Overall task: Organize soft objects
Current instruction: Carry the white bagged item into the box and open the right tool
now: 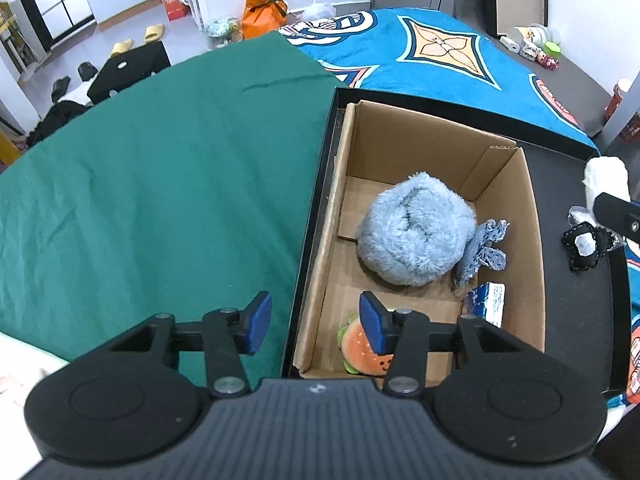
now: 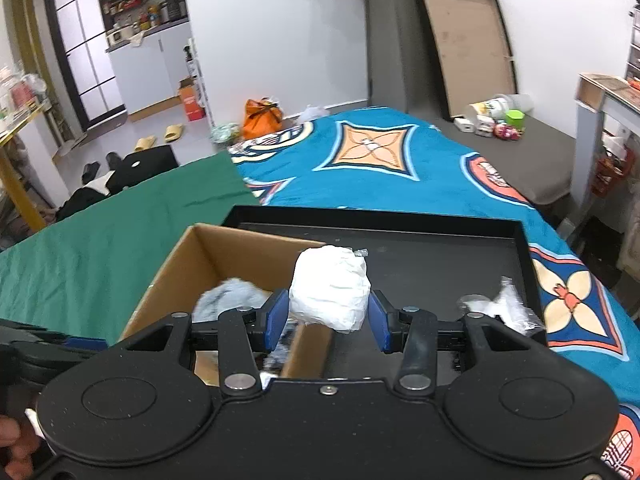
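A cardboard box point(image 1: 524, 216) stands in a black tray point(image 1: 320, 184). Inside lie a fluffy light-blue plush point(image 1: 412, 232), a denim scrap point(image 1: 480, 248), a burger plush point(image 1: 360, 350) and a small blue-white packet point(image 1: 490, 300). My left gripper point(image 1: 314, 322) is open and empty over the box's near left edge. My right gripper point(image 2: 328, 316) is shut on a white soft bundle point(image 2: 330, 288), held above the box's right wall point(image 2: 308, 350); the bundle also shows in the left wrist view point(image 1: 606, 178). A black soft toy with white trim point(image 1: 584, 246) lies on the tray.
The tray sits on a bed with a green cloth point(image 1: 160, 184) on the left and a blue patterned blanket point(image 2: 400, 168) behind. Crumpled clear plastic point(image 2: 508, 308) lies on the tray's right side. Bags, slippers and boxes lie on the floor beyond the bed.
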